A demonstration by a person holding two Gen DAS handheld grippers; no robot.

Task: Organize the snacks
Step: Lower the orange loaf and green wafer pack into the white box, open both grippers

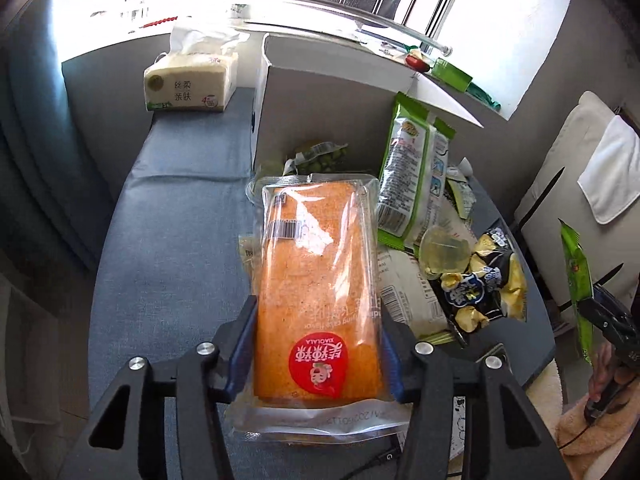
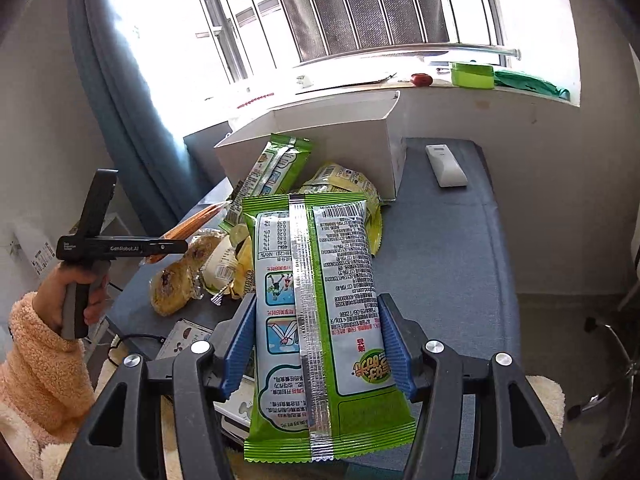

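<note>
Two grippers, both loaded. Your left gripper [image 1: 320, 344] has its blue pads closed against the long sides of a clear-wrapped cake slice [image 1: 318, 288], orange-brown, with a red round sticker near your end; the pack is lifted above the blue-grey table [image 1: 172, 248] and points toward the white box [image 1: 332, 92]. Your right gripper [image 2: 318, 344] is clamped the same way on a green snack bag [image 2: 320, 312], back seam facing up, barcode at the far end, held off the table over the pile.

Loose stock on the table, in front of the white box:
- one green-and-white bag [image 1: 412, 184] like the one you hold, leaning toward the box;
- one small pack of green beans [image 1: 320, 158], just behind the cake slice's far end;
- one clear jelly cup [image 1: 446, 250], resting on top of the pile;
- one black-and-yellow bag [image 1: 480, 284], at the pile's near right;
- white packs with barcodes under these, labels too small to read.

Other items:
- tissue pack [image 1: 190, 84], far left of the table, well apart from the pile;
- white remote [image 2: 446, 165], on the table to the right of the box;
- red object [image 2: 421, 79] and green container [image 2: 472, 75], on the windowsill behind the box.
</note>
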